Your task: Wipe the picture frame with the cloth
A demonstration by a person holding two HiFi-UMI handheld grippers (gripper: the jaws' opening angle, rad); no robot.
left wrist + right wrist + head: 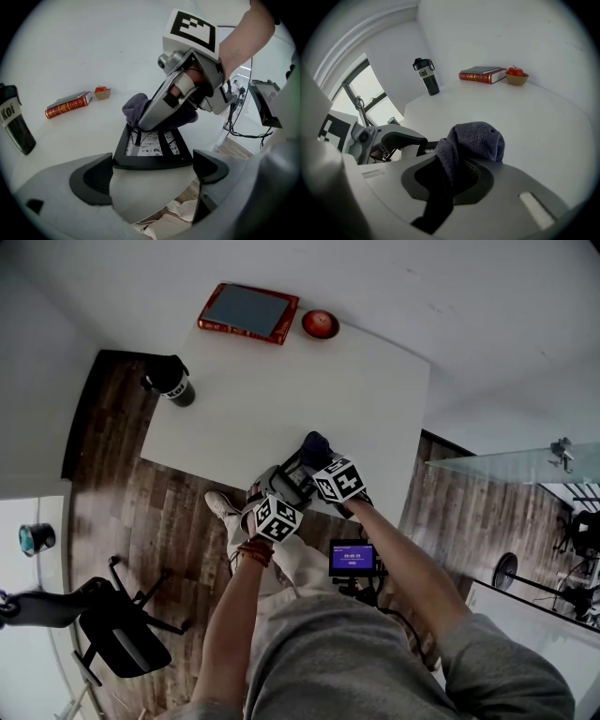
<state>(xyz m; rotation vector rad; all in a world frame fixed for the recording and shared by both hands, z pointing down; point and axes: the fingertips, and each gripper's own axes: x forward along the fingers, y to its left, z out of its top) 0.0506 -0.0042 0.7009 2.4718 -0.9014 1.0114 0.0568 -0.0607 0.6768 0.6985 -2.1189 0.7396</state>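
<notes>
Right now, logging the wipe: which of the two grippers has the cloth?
The right gripper, shut on the grey cloth; the left gripper instead clamps the black picture frame at its near edge.

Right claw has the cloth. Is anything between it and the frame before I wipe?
Nothing visible. The cloth in the right claw sits at the top edge of the frame; the left claw grips its near edge. Book, bowl and bottle stand far off.
</notes>
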